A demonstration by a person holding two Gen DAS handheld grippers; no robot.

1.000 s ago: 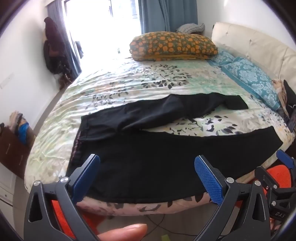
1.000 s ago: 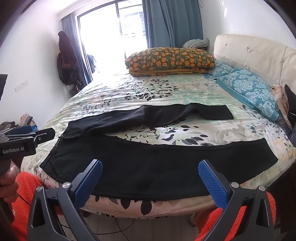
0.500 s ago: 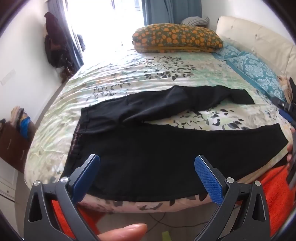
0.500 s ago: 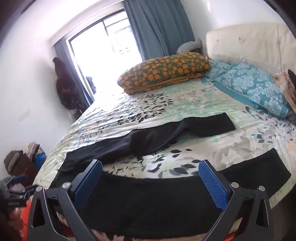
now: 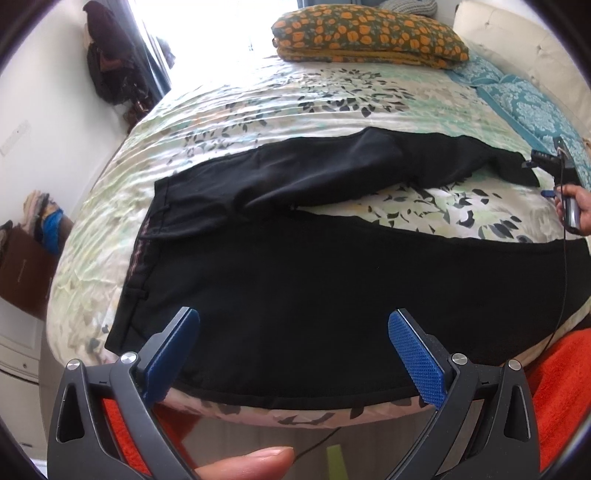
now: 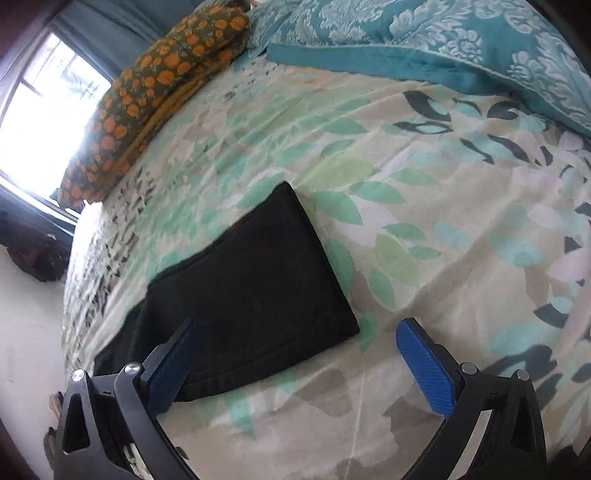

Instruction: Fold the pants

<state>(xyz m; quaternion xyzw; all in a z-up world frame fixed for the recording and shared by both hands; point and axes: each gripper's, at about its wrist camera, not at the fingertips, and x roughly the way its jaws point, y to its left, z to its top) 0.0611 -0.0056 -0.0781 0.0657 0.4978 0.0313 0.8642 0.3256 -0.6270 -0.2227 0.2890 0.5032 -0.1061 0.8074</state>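
Note:
Black pants (image 5: 303,280) lie spread on the bed, waistband at the left, both legs running right and splayed apart. My left gripper (image 5: 293,350) is open and empty, hovering above the near leg by the bed's front edge. My right gripper (image 6: 295,362) is open and empty, just above the hem of the far leg (image 6: 258,280), its left finger over the cloth. The right gripper also shows in the left wrist view (image 5: 561,173), at the far leg's end.
The bed has a floral leaf-print sheet (image 5: 295,107). An orange-patterned pillow (image 5: 369,40) lies at the far side, teal pillows (image 6: 424,33) by the cream headboard (image 5: 524,51). Dark clothes (image 5: 110,66) hang on the left wall. A brown cabinet (image 5: 22,273) stands left of the bed.
My right gripper has swung forward and right across the bed, down to the far leg's hem. My left gripper has moved in closer over the near leg.

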